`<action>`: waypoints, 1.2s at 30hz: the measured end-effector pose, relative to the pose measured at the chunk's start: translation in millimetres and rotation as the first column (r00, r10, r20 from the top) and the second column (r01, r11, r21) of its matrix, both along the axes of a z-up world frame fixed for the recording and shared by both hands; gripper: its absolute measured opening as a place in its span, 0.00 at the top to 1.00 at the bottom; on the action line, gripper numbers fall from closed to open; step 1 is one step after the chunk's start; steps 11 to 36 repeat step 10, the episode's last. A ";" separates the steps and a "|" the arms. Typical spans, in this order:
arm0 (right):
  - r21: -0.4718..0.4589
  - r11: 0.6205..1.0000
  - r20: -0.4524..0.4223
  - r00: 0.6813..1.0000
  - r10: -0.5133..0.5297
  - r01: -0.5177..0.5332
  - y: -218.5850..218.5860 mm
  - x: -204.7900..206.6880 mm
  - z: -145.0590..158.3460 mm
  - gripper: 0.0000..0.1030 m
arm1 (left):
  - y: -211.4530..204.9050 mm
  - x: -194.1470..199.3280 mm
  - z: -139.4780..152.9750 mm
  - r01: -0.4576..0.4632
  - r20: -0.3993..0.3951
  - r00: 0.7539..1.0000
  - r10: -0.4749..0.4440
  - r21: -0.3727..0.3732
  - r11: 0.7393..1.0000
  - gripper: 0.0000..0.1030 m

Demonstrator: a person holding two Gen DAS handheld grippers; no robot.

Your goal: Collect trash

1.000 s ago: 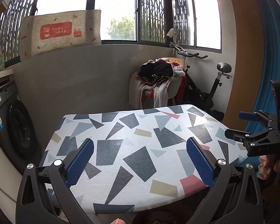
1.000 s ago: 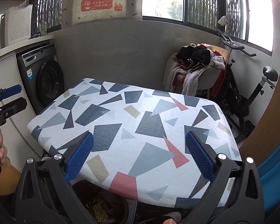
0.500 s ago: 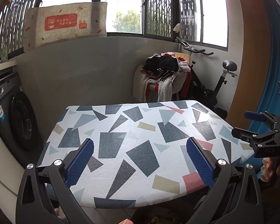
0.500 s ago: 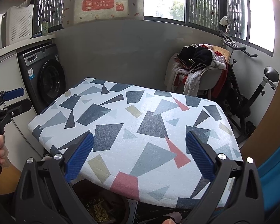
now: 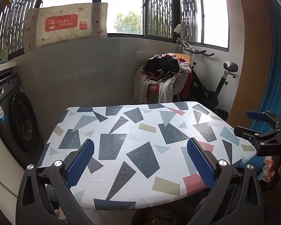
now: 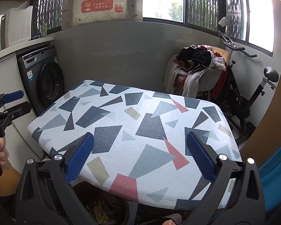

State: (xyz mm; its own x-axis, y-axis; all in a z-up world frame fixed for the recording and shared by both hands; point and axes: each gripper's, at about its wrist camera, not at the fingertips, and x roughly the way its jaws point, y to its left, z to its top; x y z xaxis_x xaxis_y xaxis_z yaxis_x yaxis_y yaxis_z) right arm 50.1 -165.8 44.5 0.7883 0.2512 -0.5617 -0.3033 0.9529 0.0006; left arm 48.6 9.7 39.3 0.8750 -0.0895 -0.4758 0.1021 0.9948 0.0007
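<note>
From your left wrist view, your left gripper (image 5: pixel 140 161) hangs with jaws spread wide and empty over the patterned table (image 5: pixel 140 131); nothing to collect lies ahead of them. The mat (image 5: pixel 65 24) far beyond them carries a red label, unreadable here.

From your right wrist view, your right gripper (image 6: pixel 139 156) is likewise wide apart and empty. The bin (image 6: pixel 103 204), below and behind the left jaw, holds the trash (image 6: pixel 99 211). Collection looks finished or paused; search for leftovers next.
</note>
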 end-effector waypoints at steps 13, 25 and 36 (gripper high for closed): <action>0.002 1.000 -0.002 1.000 -0.002 0.002 -2.8 0.7 0.9 0.06 | -0.9 3.1 -0.9 -0.007 -0.018 1.000 0.007 0.012 1.000 0.06; 0.002 1.000 -0.002 1.000 -0.002 0.002 -2.8 0.7 0.9 0.06 | -0.9 3.1 -0.9 -0.007 -0.018 1.000 0.007 0.012 1.000 0.06; 0.002 1.000 -0.002 1.000 -0.002 0.002 -2.8 0.7 0.9 0.06 | -0.9 3.1 -0.9 -0.007 -0.018 1.000 0.007 0.012 1.000 0.06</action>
